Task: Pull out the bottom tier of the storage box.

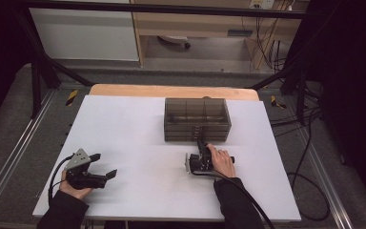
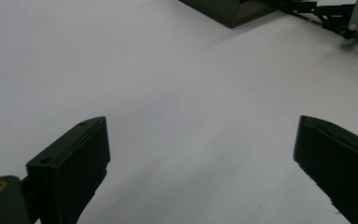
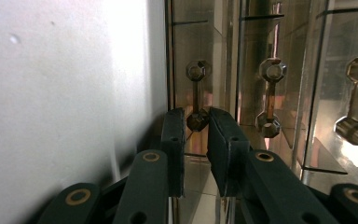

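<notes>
Pinching the lowest drawer's handle (image 3: 197,95) of the smoky drawer box (image 1: 197,119) mid-bench, the right hand-held gripper (image 3: 196,122) is nearly closed — the left hand-held gripper (image 1: 106,165) is resting wide open, empty.

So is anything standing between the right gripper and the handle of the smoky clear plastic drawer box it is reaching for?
Nothing visible does. The right gripper already has its jaws on either side of the small bar-shaped drawer handle of the smoky transparent plastic drawer box; whether the pads press on it cannot be told. The white table before the drawers is bare.
</notes>
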`<state>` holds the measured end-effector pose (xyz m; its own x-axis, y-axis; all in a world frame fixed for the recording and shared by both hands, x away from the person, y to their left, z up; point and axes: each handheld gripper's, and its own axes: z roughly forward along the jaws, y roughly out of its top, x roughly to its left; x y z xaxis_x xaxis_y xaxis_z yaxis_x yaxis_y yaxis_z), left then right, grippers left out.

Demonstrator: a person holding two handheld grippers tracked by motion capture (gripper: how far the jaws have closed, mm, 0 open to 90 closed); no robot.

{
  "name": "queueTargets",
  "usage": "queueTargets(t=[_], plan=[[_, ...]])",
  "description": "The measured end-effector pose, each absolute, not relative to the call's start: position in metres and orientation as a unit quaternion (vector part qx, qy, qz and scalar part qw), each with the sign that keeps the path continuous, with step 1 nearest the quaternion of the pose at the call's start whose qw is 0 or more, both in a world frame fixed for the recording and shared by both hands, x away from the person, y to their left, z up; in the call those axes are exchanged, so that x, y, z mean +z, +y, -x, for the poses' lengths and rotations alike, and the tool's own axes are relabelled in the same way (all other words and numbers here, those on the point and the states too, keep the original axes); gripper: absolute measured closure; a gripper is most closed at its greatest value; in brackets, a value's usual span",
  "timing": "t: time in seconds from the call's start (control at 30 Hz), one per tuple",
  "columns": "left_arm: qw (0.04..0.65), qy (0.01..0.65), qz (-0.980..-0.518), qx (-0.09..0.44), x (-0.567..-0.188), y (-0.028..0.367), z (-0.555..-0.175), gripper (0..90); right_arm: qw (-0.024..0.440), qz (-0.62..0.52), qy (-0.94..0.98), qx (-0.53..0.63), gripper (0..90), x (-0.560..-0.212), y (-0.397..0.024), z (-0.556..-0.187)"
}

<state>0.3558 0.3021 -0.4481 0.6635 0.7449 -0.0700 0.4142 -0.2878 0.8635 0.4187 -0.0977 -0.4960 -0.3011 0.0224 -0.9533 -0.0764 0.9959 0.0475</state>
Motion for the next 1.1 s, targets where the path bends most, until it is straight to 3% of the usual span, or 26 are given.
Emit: queueTargets(t=[1.1], plan=[[0.468,0.370,-0.783,0.176,-0.4483,0.3021,-0.3559,3.9,0.602,0.035,0.797,0.030,80.7,-0.4976,-0.0960,-0.4150]])
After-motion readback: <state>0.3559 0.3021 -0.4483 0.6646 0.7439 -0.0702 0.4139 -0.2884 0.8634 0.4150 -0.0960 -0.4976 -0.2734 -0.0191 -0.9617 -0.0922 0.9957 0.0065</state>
